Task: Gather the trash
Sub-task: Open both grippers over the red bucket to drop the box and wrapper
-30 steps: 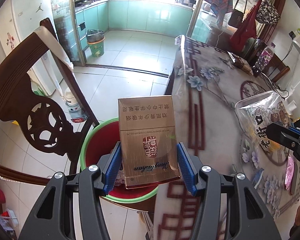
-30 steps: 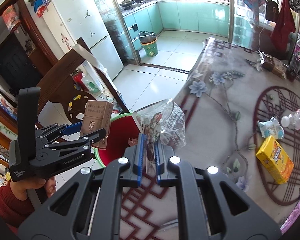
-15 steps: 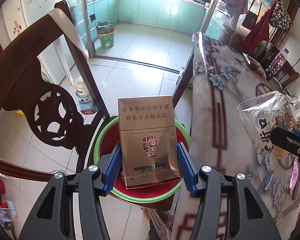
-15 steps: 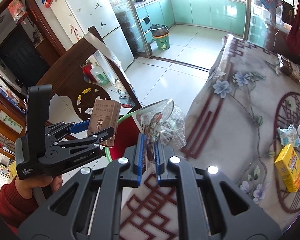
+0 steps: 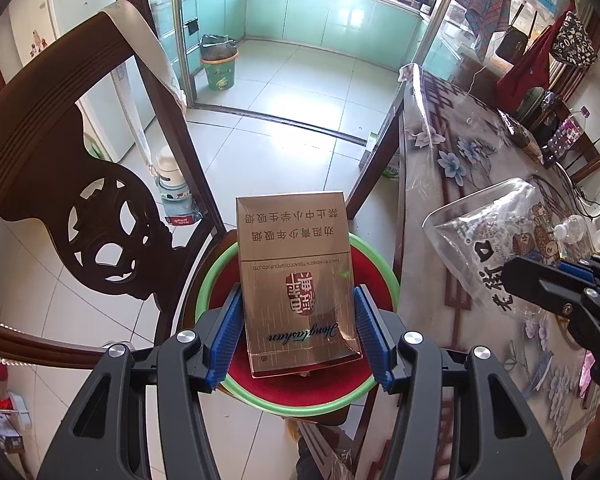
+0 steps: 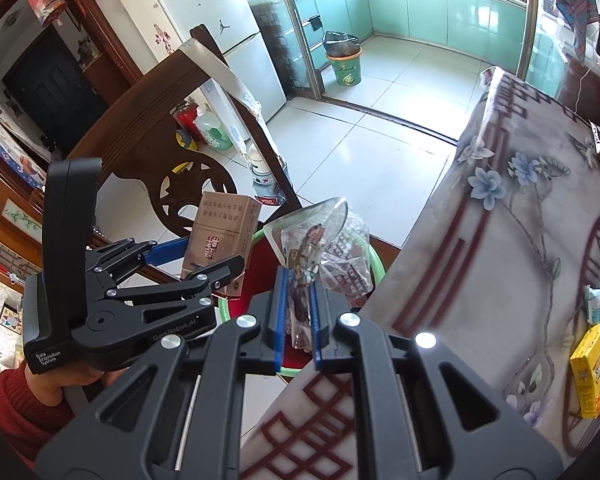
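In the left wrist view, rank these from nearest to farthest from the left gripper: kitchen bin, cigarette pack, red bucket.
1. Cigarette pack, clamped in the left gripper.
2. Red bucket, directly below the pack.
3. Kitchen bin, far across the floor, upper left.

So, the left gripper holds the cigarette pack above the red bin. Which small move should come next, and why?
Probably open the left gripper and let the cigarette pack drop. The pack sits between the blue fingers, and the red bin with the green rim appears to lie right under it.
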`<state>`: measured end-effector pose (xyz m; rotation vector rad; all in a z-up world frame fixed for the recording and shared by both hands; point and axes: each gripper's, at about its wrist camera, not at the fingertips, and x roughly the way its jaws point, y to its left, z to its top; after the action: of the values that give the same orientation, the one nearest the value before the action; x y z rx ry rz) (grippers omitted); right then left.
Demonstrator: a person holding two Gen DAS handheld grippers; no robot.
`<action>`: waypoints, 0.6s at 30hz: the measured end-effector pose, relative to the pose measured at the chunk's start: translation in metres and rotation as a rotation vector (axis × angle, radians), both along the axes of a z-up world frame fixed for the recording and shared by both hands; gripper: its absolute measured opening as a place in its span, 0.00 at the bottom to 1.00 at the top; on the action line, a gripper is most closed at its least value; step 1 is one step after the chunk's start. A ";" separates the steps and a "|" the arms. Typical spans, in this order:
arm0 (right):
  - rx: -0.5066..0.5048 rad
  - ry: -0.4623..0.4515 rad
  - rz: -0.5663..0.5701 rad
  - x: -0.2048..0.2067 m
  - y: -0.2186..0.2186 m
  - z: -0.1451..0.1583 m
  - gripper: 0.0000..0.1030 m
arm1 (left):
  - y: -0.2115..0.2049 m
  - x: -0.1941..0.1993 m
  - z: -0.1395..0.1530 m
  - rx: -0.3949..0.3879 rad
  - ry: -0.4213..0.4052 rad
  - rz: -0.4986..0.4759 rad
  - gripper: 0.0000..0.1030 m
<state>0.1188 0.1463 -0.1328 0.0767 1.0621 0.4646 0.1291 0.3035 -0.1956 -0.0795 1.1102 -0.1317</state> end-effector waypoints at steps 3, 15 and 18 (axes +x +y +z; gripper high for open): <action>-0.004 0.010 0.004 0.002 0.002 -0.004 0.10 | 0.004 0.005 -0.003 0.000 0.005 0.010 0.51; 0.000 0.000 -0.005 0.009 -0.002 -0.005 0.20 | 0.009 0.022 -0.006 0.012 0.011 0.038 0.55; 0.006 -0.036 -0.031 0.008 -0.006 0.000 0.53 | 0.009 0.022 -0.002 0.014 -0.013 0.052 0.70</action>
<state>0.1267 0.1398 -0.1329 0.0894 1.0226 0.4399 0.1512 0.3124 -0.1974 -0.0943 1.0955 -0.0780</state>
